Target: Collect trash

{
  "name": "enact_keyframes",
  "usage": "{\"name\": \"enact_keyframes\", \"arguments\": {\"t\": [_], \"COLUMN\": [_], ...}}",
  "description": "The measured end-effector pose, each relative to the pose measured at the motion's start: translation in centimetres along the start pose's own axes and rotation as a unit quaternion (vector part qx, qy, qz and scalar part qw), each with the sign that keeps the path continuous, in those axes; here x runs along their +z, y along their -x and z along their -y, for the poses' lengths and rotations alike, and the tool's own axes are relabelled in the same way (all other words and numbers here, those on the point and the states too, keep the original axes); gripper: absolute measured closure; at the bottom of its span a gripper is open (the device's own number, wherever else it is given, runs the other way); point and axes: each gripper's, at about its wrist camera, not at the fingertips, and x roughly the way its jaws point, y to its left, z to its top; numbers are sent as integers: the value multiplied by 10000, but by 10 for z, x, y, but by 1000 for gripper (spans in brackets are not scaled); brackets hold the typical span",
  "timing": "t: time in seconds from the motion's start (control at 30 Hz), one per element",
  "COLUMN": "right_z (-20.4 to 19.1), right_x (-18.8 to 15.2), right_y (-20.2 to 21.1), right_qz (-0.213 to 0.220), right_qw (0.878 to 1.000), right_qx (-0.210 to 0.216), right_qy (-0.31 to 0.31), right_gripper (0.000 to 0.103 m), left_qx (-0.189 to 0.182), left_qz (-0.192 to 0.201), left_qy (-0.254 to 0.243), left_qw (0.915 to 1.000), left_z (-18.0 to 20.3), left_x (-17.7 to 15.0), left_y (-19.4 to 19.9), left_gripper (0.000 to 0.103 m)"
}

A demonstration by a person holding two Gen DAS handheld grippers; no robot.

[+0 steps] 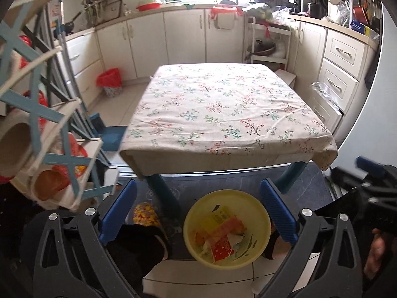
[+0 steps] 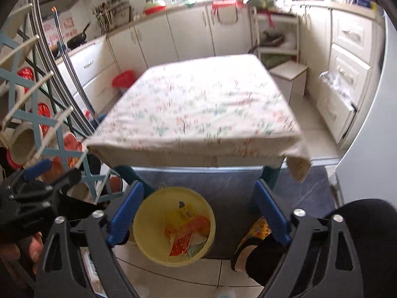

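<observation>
Both the left gripper (image 1: 198, 211) and the right gripper (image 2: 199, 214) were held with fingers wide apart and empty above the yellow bin (image 1: 227, 227), which stood on the floor in front of the table (image 1: 223, 104) and already contained the wrappers (image 1: 222, 233). If a gripper went down carelessly, I think it could knock the light bin over and spill the trash. The right wrist view was blurred, and whether more trash lay under the table could not be seen.

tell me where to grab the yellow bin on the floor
Take the yellow bin by its thin rim, coming from above, one finger inside the wall and one outside. It stands upright and open-topped, too wide to span; the near rim looks free of trash.
</observation>
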Motion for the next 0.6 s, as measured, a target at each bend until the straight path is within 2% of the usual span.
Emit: {"name": "enact_keyframes", "arguments": {"t": [0.07,0.2,0.27,0.37,0.47,0.6], "right_z": [-5,-15,-21,-27,-28,-31], "right_x": [6,11,9,-3,-17,-31], "right_y": [21,51,65,80,87,94], "right_qz": [117,184,183,172,116,185], "right_qw": [9999,9997,9998,9998,9997,9994], "right_qx": [-72,-129,-113,-75,-29,-175], "right_qy": [22,0,11,-58,-228,-234], "right_gripper": [9,7,7,7,7,7], "left_qx": [176,92,73,242,374,361], "left_qz": [40,92,-2,-307,-191,-111], "left_qy": [-31,-126,-129,-167,-126,90], "left_qw": [9998,9998,9999,9991,9990,9992], "left_z": [1,2,3,5,2,-7], "left_x": [1,-1,-3,-8,-17,-26], "left_y": [16,46,57,70,83,95], "left_gripper": [8,8,8,8,8,8]}}
